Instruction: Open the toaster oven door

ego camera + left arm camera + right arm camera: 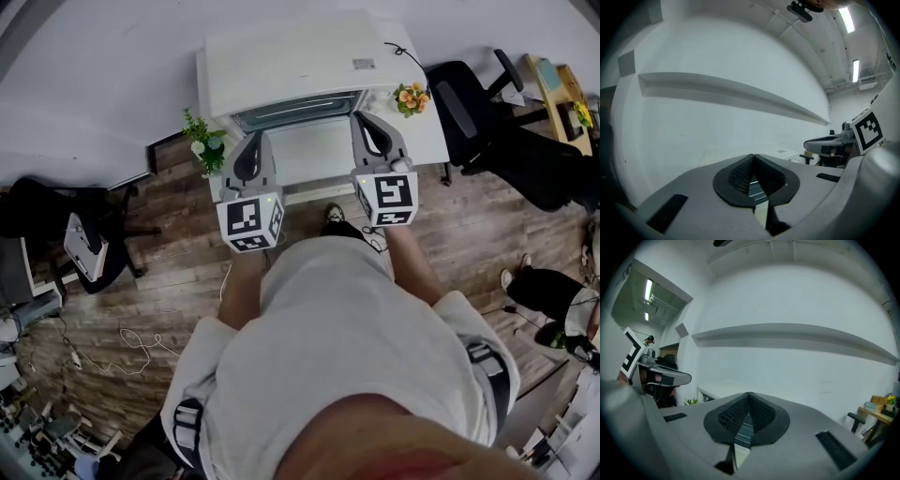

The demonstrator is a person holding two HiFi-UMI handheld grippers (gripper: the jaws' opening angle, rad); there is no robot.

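Observation:
A white toaster oven (pixel 300 66) stands on a small white table (pixel 319 155), its glass door (pixel 295 111) facing me and closed. My left gripper (pixel 256 136) hovers over the table in front of the door's left end, jaws shut with nothing in them. Just off the door's right end, my right gripper (pixel 360 117) is also shut and holds nothing. In the left gripper view the closed pads (pixel 740 176) meet at a point before a white wall, with the right gripper (pixel 829 143) off to the side. The right gripper view shows its own pads (pixel 759 411) closed likewise.
A green plant with white flowers (pixel 204 141) sits at the table's left corner, orange flowers (pixel 411 97) at its right corner. A black office chair (pixel 469 103) stands to the right, another chair (pixel 94 246) to the left. A cable (pixel 141 349) lies on the wooden floor.

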